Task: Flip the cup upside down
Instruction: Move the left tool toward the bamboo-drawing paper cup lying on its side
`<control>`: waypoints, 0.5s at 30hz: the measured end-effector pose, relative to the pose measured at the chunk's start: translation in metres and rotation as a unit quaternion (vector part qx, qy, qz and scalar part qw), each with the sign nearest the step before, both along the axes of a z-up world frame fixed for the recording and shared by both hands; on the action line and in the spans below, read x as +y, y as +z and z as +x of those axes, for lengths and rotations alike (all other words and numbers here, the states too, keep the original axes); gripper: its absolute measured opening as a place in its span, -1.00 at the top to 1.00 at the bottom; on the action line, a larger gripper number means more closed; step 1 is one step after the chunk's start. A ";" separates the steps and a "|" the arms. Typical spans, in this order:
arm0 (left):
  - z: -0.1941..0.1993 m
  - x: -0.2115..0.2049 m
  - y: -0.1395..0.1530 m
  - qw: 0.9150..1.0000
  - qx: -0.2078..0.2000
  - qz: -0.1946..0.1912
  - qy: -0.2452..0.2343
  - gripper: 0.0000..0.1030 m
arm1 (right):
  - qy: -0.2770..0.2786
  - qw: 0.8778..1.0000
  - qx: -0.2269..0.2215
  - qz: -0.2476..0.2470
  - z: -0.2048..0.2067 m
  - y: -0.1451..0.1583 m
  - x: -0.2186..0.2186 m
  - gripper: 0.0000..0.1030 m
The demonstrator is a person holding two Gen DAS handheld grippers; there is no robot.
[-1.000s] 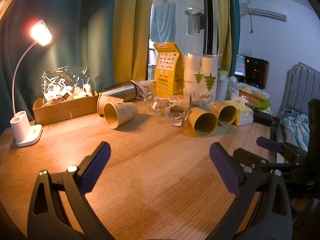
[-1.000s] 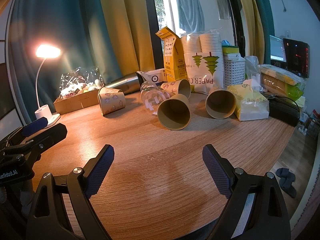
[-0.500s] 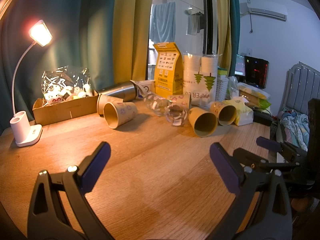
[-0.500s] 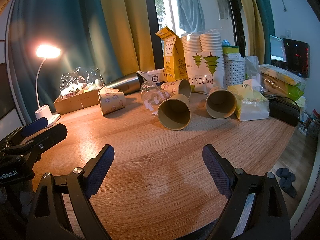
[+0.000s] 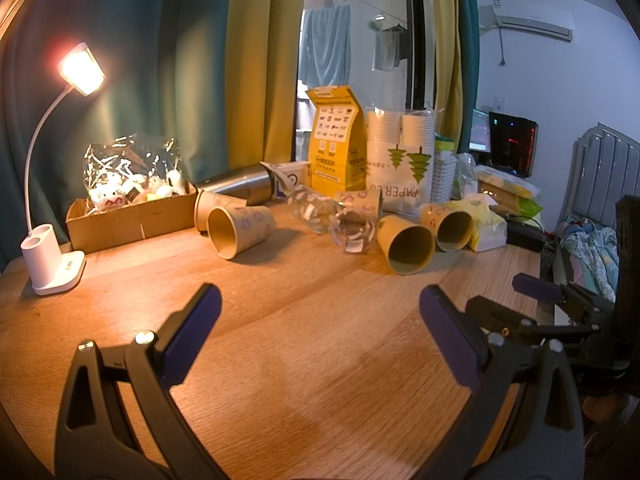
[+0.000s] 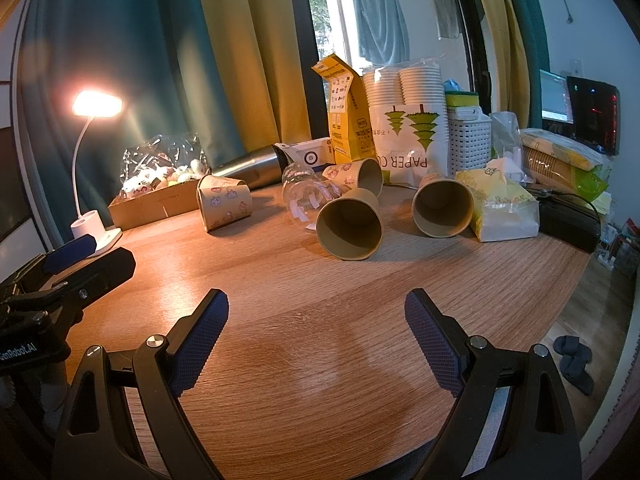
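Cups lie on their sides across the far half of the worktop (image 5: 320,360). Left wrist view: nearest paper cup (image 5: 406,243) right of centre, mouth toward camera; second cup (image 5: 450,226) just right of it, touching a yellow tissue pack (image 5: 486,222). Patterned cup (image 5: 240,230) left of centre, another cup behind it. Clear glass (image 5: 352,232) on its side between the groups. Cardboard box (image 5: 132,216) and lit desk lamp (image 5: 54,268) far left. Left hand-held gripper (image 5: 320,312) spread wide, holding nothing, above bare wood. Right hand-held gripper (image 5: 560,304) at right edge.

Right wrist view: plain cup (image 6: 350,224) centre, glass (image 6: 308,196) touching its left side. Second cup (image 6: 442,208) to the right, against the tissue pack (image 6: 500,208). Patterned cup (image 6: 226,206) left. Bag of paper cups (image 6: 408,128) and yellow carton (image 6: 346,120) stand behind. Right hand-held gripper (image 6: 316,312) wide apart, empty, well short of the cups.
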State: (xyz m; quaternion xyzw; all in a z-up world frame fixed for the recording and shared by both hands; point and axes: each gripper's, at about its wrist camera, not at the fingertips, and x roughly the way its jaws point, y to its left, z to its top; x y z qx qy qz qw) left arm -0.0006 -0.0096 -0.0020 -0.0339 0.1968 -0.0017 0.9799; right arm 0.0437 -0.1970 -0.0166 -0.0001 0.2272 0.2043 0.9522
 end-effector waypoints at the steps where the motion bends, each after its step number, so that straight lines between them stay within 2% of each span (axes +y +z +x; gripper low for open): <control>1: 0.000 0.000 0.000 1.000 0.000 0.001 0.000 -0.95 | 0.002 1.000 0.000 0.002 0.000 -0.001 0.001 -0.79; 7: 0.002 -0.004 0.000 1.000 0.012 0.018 -0.008 -0.95 | 0.021 1.000 0.009 0.017 0.001 -0.002 0.003 -0.79; 12: 0.017 -0.003 0.005 0.995 0.090 0.029 -0.022 -0.95 | 0.040 0.999 0.016 0.026 0.006 0.003 0.000 -0.79; 15: 0.041 -0.005 0.023 0.985 0.145 0.071 -0.058 -0.95 | 0.053 0.998 0.021 0.024 0.013 0.008 -0.001 -0.79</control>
